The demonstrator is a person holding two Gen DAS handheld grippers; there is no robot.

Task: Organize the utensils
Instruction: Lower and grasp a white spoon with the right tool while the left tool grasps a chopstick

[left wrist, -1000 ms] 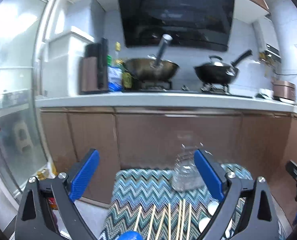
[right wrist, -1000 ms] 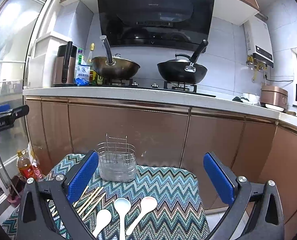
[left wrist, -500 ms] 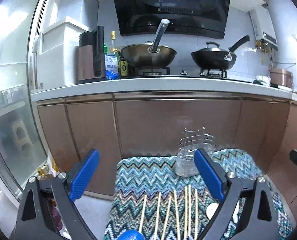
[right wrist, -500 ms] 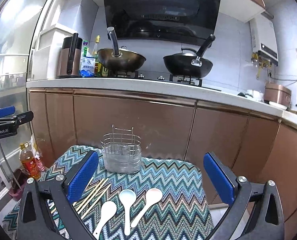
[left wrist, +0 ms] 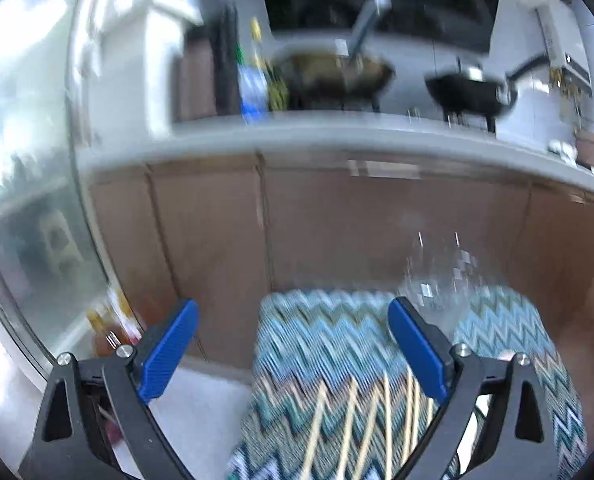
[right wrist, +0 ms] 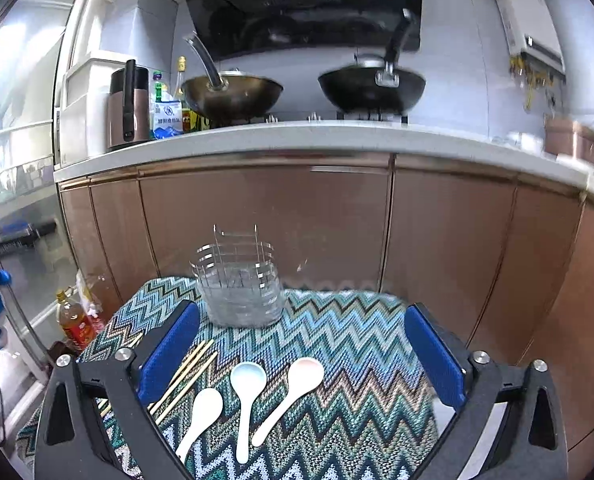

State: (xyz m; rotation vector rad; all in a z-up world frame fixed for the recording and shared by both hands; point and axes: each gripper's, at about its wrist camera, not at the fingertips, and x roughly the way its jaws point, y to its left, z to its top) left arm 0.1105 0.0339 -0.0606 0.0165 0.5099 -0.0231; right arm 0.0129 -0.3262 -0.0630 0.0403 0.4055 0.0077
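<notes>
A wire utensil holder [right wrist: 239,292] with a clear liner stands empty at the far edge of a zigzag-patterned cloth [right wrist: 357,340]. Three spoons lie in front of it: a white spoon [right wrist: 205,404], a pale blue spoon [right wrist: 247,384] and a pinkish spoon [right wrist: 297,380]. Several wooden chopsticks [right wrist: 185,372] lie to their left. My right gripper [right wrist: 301,312] hovers over the spoons, jaws wide but closing, nothing between the pads. The left wrist view is blurred: my left gripper [left wrist: 293,308] is open above the chopsticks [left wrist: 353,420], with the holder [left wrist: 437,292] beyond its right finger.
Brown cabinet doors [right wrist: 337,220] rise right behind the table under a white counter [right wrist: 297,136] with two woks, a kettle and bottles. An oil bottle [right wrist: 75,320] stands on the floor at the left. The other gripper's black body [right wrist: 1,240] shows at the left edge.
Both grippers have dipped and moved in over the table, so the holder, spoons and chopsticks look larger and closer. The left view has gone blurry from motion.
</notes>
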